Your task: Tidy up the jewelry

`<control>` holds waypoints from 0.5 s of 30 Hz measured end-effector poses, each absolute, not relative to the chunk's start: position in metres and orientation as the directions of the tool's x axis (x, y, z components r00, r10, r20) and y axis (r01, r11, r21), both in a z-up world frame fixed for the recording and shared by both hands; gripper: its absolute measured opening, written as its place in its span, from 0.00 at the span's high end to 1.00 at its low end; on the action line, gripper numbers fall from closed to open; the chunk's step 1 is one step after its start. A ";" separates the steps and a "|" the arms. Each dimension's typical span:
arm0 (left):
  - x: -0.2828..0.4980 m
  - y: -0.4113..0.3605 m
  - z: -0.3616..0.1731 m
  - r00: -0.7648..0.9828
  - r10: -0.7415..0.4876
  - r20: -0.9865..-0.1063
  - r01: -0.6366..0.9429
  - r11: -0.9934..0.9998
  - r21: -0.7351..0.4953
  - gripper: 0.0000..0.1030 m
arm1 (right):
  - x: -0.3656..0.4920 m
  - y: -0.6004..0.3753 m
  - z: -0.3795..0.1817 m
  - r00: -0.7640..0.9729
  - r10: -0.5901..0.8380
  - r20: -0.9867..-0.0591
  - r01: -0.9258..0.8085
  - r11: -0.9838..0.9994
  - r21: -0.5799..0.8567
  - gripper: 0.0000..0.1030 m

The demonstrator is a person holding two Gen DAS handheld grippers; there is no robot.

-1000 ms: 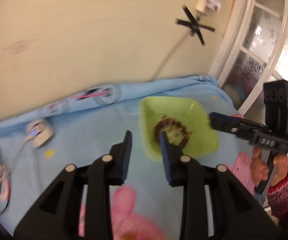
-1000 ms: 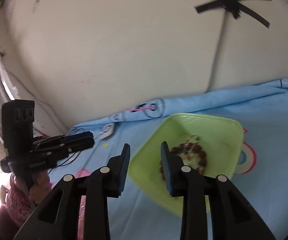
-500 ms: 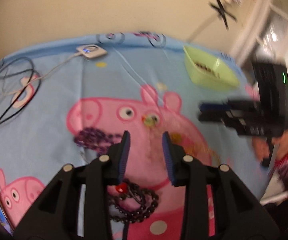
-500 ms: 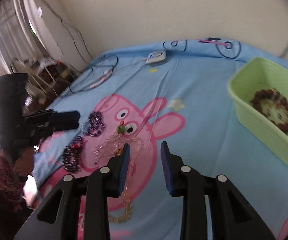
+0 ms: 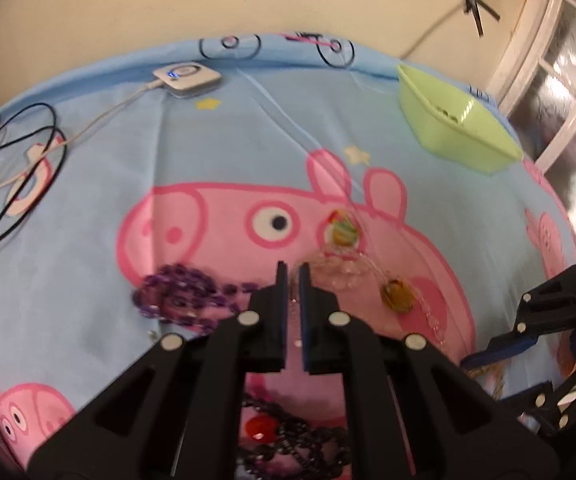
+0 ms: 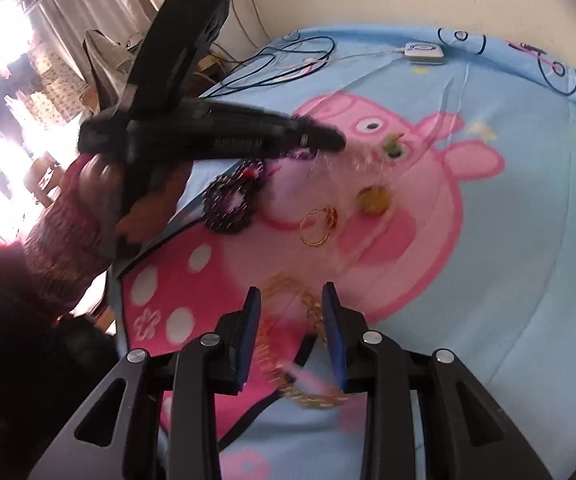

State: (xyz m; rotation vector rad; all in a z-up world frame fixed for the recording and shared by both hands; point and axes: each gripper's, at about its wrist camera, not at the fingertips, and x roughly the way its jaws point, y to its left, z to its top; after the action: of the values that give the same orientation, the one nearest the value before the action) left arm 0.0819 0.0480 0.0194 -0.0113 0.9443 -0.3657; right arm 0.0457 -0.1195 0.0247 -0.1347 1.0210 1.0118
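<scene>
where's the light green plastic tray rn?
Light green plastic tray sits far right on the blue cartoon-pig bedsheet, near the wall; the right wrist view clips it at its right edge.

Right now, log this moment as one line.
left gripper: jaws closed on clear necklace | right gripper: jaws open over gold chain

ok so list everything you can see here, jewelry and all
green tray: 1, light green, far right of blanket, brown beads inside
purple bead string: 1, left of left gripper tip
black bead string: 1, red accent, near edge
gold ring: 1, mid blanket
gold chain: 1, between right gripper fingers
clear bead strand: 1, with amber pendant
white device: 1, far edge, cabled
blanket: 1, blue, pink pig print
left gripper: nearly closed
right gripper: open
</scene>
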 end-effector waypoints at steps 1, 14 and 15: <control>0.080 0.050 0.022 0.535 -0.320 -0.782 0.301 0.937 -0.178 0.96 | 0.049 -0.124 0.027 0.152 0.638 -0.755 -0.743 0.577 0.339 0.93; 0.047 0.064 0.109 0.623 -0.489 -0.610 0.381 0.871 -0.309 0.95 | 0.070 -0.095 0.051 0.268 0.678 -0.684 -0.763 0.583 0.279 0.82; 0.046 0.062 0.114 0.626 -0.496 -0.602 0.390 0.867 -0.310 0.95 | 0.067 -0.090 0.051 0.274 0.675 -0.685 -0.770 0.581 0.264 0.81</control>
State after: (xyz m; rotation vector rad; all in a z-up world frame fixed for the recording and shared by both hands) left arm 0.0460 0.0619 0.1139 -0.1553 0.7360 -0.5106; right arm 0.0673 -0.0902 0.0508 -0.1293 0.8515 0.9749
